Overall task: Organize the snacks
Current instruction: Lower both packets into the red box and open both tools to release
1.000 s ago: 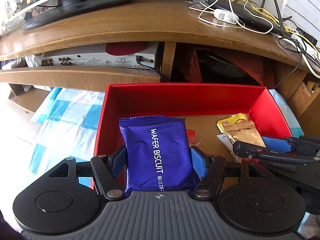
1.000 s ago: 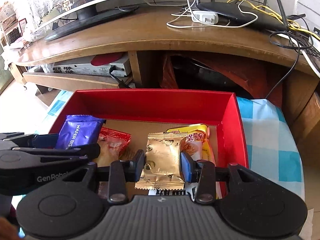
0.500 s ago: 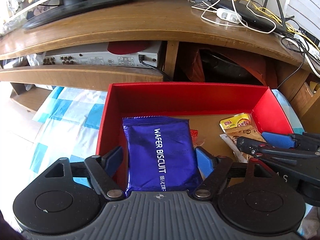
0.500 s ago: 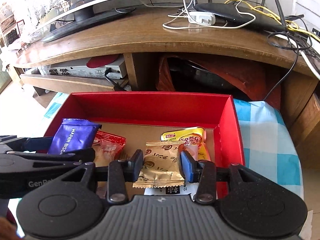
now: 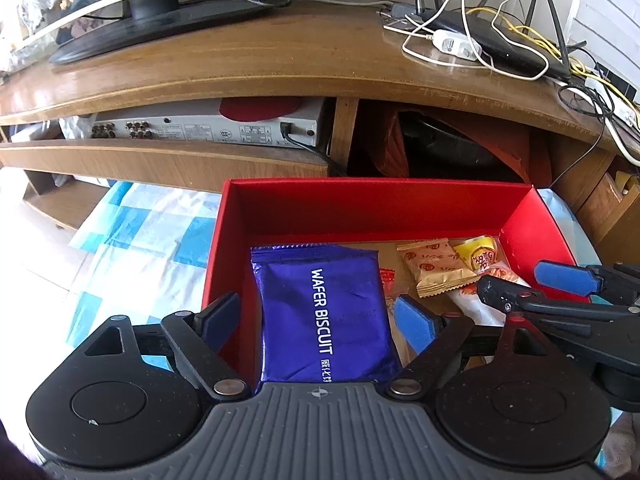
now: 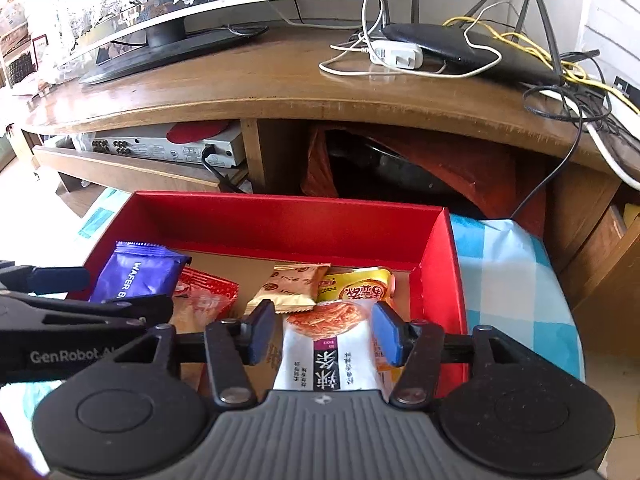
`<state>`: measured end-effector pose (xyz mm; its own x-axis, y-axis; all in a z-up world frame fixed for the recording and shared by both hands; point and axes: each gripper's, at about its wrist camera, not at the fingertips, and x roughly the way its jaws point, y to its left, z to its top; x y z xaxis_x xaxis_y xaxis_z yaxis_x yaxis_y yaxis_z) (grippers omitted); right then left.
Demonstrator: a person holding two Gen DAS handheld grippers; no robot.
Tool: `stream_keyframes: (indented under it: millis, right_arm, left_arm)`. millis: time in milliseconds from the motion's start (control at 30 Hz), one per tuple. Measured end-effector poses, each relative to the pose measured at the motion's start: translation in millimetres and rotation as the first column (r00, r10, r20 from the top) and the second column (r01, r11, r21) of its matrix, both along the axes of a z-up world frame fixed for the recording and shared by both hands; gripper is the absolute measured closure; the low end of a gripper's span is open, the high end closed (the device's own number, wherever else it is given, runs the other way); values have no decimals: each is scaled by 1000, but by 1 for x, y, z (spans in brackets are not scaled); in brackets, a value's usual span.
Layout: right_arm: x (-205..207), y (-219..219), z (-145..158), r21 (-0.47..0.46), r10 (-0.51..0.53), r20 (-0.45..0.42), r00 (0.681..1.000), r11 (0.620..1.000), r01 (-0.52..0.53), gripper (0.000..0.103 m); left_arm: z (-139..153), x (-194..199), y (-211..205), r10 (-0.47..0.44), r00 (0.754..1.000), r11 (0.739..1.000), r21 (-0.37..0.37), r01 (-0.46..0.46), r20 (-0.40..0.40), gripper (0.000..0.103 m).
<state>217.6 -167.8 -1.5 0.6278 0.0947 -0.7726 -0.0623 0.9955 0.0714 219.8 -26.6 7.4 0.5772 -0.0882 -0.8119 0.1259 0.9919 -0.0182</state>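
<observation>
A red box (image 5: pixel 380 204) (image 6: pixel 288 220) holds several snack packs. A blue "Wafer Biscuit" pack (image 5: pixel 324 312) (image 6: pixel 136 272) lies at its left. My left gripper (image 5: pixel 316 322) is open, its blue pads clear of the pack on both sides. A gold pack (image 5: pixel 436 268) (image 6: pixel 292 284) lies loose in the box beside a yellow pack (image 6: pixel 356 286) and a red pack (image 6: pixel 202 296). My right gripper (image 6: pixel 322 332) is open above a white spicy-strip pack (image 6: pixel 328 352).
The box sits on a blue-and-white checked cloth (image 5: pixel 132 240) (image 6: pixel 516 276) in front of a wooden TV stand (image 5: pixel 280 60). On the stand are a TV base (image 5: pixel 168 12), a router with cables (image 6: pixel 460 48), and a silver player (image 5: pixel 208 128) on the shelf.
Both grippers opened and drew back. The left let go of the blue wafer pack; the right let go of the gold pack, which now lies further in the box.
</observation>
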Motion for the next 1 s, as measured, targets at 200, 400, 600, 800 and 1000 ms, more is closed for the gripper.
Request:
stream_keyframes:
  millis: [200, 400, 600, 800, 1000]
  right_arm:
    - [-4, 0, 7, -11, 0, 25, 1000, 1000, 0, 20]
    - [-14, 2, 20, -41, -8, 92, 996, 999, 12, 19]
    - [-23, 3, 33, -53, -10, 137, 990, 998, 17, 19]
    - [-28, 2, 37, -59, -7, 131, 991, 998, 15, 19]
    - [-36, -1, 39, -39, -13, 102, 995, 999, 17, 18]
  left_arm:
    - [6, -2, 2, 2, 1000, 1000, -20, -2, 12, 14]
    - [14, -7, 4, -4, 999, 999, -41, 6, 33, 13]
    - [24, -12, 6, -5, 999, 998, -62, 8, 52, 12]
    - [27, -15, 5, -13, 998, 998, -65, 16, 55, 12]
    - [33, -24, 4, -22, 998, 997, -74, 27, 63, 11]
